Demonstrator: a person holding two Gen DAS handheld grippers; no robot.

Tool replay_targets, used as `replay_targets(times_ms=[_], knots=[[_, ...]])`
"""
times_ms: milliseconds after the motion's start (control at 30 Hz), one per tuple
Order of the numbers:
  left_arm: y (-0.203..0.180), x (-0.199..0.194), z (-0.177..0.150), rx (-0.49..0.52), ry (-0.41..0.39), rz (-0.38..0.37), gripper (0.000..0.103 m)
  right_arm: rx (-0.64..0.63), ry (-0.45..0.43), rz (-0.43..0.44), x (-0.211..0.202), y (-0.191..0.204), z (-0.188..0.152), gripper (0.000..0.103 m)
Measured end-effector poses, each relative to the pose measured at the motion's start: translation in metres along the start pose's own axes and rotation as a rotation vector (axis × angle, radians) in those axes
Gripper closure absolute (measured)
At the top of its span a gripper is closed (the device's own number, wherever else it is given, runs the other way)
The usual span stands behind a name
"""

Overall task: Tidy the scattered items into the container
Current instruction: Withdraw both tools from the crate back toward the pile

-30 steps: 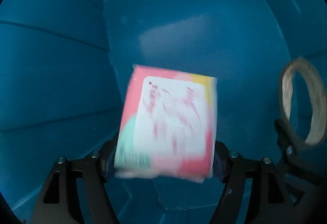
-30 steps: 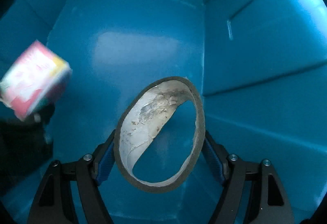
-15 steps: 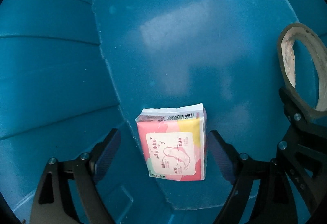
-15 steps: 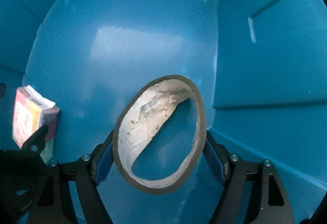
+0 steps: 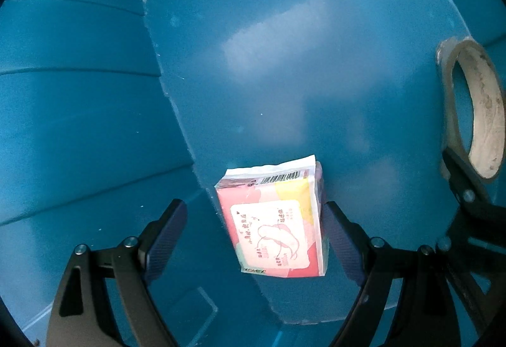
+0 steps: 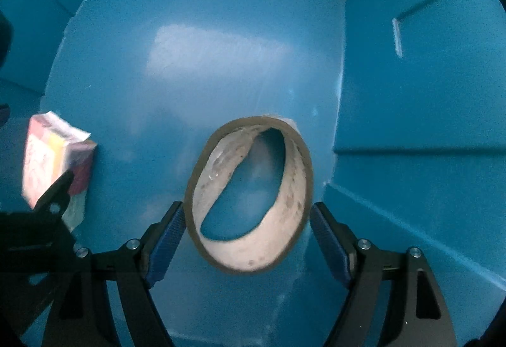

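Left gripper (image 5: 254, 236): two matte black angular finger arms, each with triangular cutout near base. Dark navy ribbed pads (image 5: 167, 239) on inner faces. Round silver screw heads, two per arm, set close behind pad.

Right gripper (image 6: 246, 239): same build, black arms with triangular cutouts, silver screws in pairs. Pads (image 6: 166, 241) brighter blue, fine crosswise ribbing visible. Seen from left wrist view, its side profile black, flat, with small silver fasteners.
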State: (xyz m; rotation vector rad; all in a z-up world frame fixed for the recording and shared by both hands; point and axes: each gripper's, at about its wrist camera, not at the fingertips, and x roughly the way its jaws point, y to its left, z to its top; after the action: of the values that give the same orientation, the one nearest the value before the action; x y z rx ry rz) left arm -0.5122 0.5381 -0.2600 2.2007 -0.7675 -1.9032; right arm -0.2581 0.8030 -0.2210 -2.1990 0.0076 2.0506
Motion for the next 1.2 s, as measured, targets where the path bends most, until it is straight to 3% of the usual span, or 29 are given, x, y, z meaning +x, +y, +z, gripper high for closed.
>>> replay_targets(times_ms=[133,300,433,600,900,1100,1200], knots=[[0.009,-0.017,-0.013,-0.044,0.011,-0.035,0.016,0.021,0.018,0.016,-0.029,-0.011,-0.007,0.020],[0.039,-0.072,-0.038,-0.108,-0.092,-0.135,0.016,0.076,-0.018,0.034,-0.089,-0.028,-0.025,0.019],[0.072,-0.123,-0.072,-0.148,-0.225,-0.220,0.016,0.071,-0.117,0.058,-0.147,-0.029,-0.041,0.003],[0.084,-0.180,-0.133,-0.149,-0.397,-0.313,0.016,0.089,-0.256,0.101,-0.221,-0.012,-0.095,0.001],[0.087,-0.217,-0.202,-0.097,-0.545,-0.364,0.016,0.100,-0.380,0.026,-0.244,0.023,-0.157,0.001],[0.087,-0.213,-0.242,-0.086,-0.668,-0.384,0.016,0.102,-0.486,-0.004,-0.247,0.044,-0.190,0.001],[0.086,-0.205,-0.257,-0.084,-0.664,-0.393,0.016,0.114,-0.508,0.017,-0.250,0.050,-0.202,0.001]])
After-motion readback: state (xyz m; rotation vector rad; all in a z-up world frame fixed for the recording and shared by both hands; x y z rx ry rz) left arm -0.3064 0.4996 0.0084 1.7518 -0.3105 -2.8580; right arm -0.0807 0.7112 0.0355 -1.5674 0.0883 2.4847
